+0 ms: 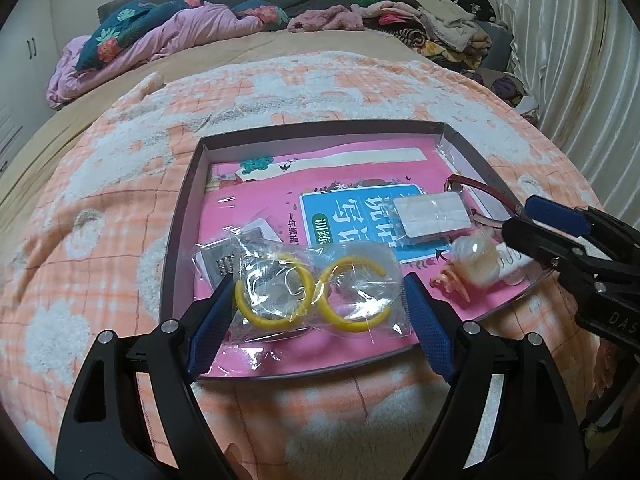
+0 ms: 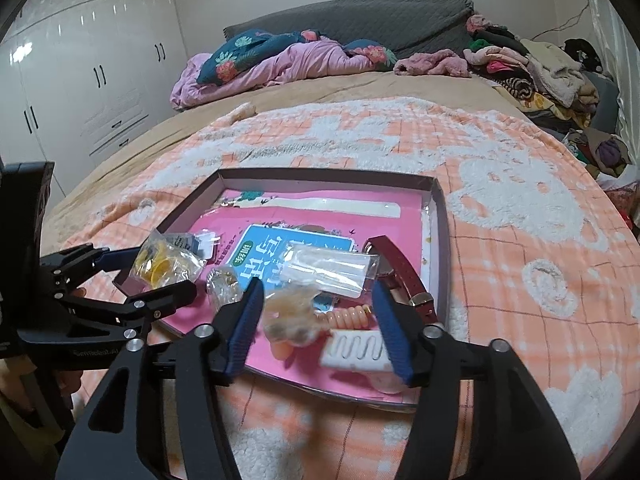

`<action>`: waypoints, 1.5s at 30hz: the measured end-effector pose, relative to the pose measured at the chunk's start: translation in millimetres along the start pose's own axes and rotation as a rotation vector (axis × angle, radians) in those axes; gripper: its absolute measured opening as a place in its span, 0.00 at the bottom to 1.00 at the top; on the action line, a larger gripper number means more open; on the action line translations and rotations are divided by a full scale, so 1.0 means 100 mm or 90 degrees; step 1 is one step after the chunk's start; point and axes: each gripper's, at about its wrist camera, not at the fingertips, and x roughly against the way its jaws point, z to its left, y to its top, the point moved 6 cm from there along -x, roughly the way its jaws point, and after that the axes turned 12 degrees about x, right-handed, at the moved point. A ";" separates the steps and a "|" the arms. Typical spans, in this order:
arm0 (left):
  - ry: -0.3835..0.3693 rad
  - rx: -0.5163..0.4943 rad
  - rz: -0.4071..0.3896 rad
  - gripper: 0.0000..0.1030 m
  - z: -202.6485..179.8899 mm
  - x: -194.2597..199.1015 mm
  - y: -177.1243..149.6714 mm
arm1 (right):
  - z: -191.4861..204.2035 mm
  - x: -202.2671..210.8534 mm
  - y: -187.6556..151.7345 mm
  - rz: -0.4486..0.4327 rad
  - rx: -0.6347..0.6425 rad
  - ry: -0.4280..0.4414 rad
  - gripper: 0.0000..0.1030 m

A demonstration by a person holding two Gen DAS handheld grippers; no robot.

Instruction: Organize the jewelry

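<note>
Judging from how the things lie, you are at the beginning: almost nothing looks sorted yet. All the jewelry lies loose in the shallow box (image 1: 182, 216) on the bed, on top of a pink book (image 1: 256, 200), with no order among the pieces.

Your left gripper (image 1: 318, 312) is released, its jaws spread wide on both sides of the clear bag with yellow hoops (image 1: 316, 294), near the front edge of the box toward its left corner. The bag seems to sit just between the pads, but I cannot tell if they touch it. Your right gripper (image 2: 320, 320) is also released and holds nothing; it hangs over the front right part of the box, above the pale fluffy piece (image 2: 290, 318), the coiled peach hair tie (image 2: 350, 316) and the white card with a wavy line (image 2: 358, 350).

Left to do: every piece, I think. The red strap (image 2: 404, 276) along the right edge, the clear packet (image 2: 328, 270) in the middle and the small bags by the left edge are all waiting.

Hard to make out: the fluffy piece is blurred, so I cannot name it. The book cover is partly covered. The small bags behind the hoops show only a little, and their contents are unclear.
</note>
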 end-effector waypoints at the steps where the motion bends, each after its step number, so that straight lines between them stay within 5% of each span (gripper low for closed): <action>1: 0.000 0.000 -0.001 0.72 0.00 0.00 0.00 | -0.01 0.02 0.00 -0.002 -0.003 -0.001 0.60; 8: 0.007 0.008 -0.006 0.81 0.04 0.07 0.03 | -0.04 0.20 0.03 -0.028 -0.025 -0.009 0.82; 16: 0.005 0.014 -0.025 0.86 0.05 0.28 0.08 | 0.00 0.50 0.09 -0.059 -0.037 -0.013 0.91; 32: -0.019 0.023 -0.102 0.91 -0.03 1.06 0.15 | 0.31 1.31 0.20 -0.129 -0.010 -0.017 0.95; 45: -0.016 0.035 -0.121 0.91 0.14 1.48 -0.13 | 0.65 1.67 0.13 -0.153 0.018 -0.002 0.96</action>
